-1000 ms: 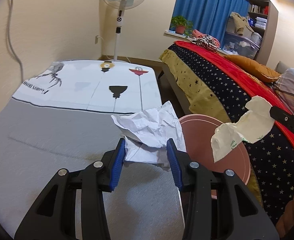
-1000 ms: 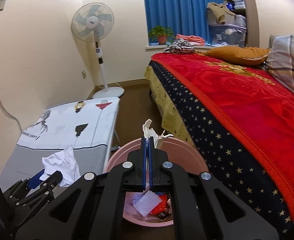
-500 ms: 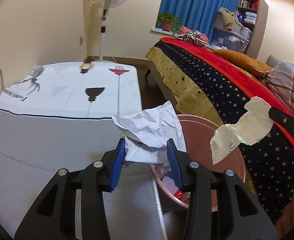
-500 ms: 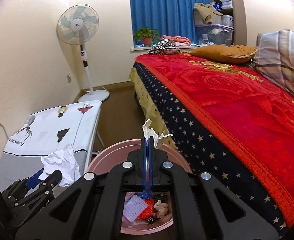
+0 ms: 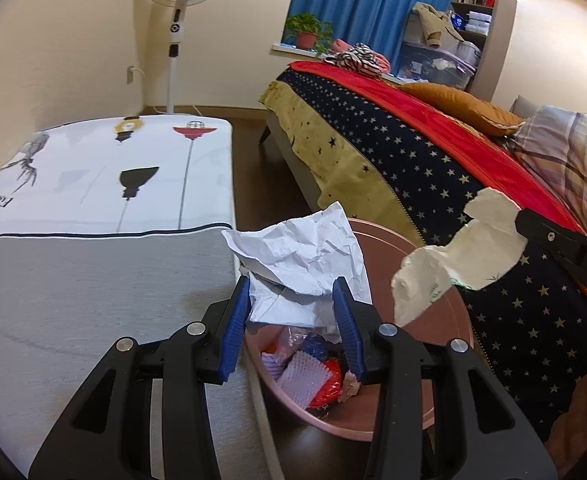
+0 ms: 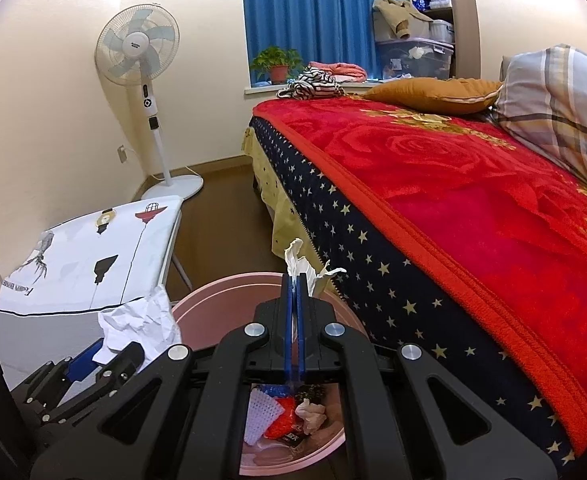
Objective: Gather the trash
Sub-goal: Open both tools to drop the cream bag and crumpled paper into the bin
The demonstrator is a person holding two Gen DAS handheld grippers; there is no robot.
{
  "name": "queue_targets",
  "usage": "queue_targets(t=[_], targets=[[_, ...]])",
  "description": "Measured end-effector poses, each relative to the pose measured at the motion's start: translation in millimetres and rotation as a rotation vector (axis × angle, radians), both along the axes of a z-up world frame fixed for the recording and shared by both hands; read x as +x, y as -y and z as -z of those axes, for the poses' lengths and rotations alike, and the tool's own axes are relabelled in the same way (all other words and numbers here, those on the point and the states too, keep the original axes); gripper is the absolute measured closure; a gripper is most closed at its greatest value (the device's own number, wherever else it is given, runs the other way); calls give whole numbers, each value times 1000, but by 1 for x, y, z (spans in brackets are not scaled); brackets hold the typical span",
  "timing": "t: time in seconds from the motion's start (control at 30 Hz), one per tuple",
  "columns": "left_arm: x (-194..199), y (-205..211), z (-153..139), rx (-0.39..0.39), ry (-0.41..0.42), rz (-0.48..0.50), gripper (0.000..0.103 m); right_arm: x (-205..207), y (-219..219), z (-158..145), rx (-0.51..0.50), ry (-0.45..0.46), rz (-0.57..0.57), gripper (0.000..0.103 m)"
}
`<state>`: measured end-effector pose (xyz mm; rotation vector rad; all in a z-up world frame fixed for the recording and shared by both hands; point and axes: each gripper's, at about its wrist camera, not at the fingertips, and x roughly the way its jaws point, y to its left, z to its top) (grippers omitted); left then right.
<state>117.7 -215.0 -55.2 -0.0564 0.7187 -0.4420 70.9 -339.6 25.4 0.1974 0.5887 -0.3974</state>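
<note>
Both pieces of trash are already picked up and carried to the bin [image 5: 449, 312], a pink one standing on the floor between the counter [image 5: 93, 280] and the bed [image 6: 453, 200]. The left tool [image 5: 295, 312] is clamped on a crumpled sheet of white paper [image 5: 301, 260], held above the bin's near rim. The right tool [image 6: 295, 300] has its pads pressed together on a thin torn wrapper [image 6: 299, 262], which hangs over the bin's opening. Some rubbish already lies in the bottom of the bin: red scraps, a white mesh piece, tissue. What seems left is only the release: letting both pieces drop inside.
</note>
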Motion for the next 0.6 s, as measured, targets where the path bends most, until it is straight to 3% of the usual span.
queue_targets(t=[0.43, 0.53, 0.57, 0.6], targets=[[2, 7, 8, -2, -36, 32, 61, 2, 0, 2, 1, -6, 8, 101], [3, 8, 10, -13, -56, 47, 49, 1, 1, 2, -6, -15, 28, 98], [3, 7, 10, -17, -56, 41, 38, -1, 3, 2, -10, -18, 42, 89], [2, 6, 9, -18, -48, 37, 35, -3, 5, 2, -7, -16, 54, 74]])
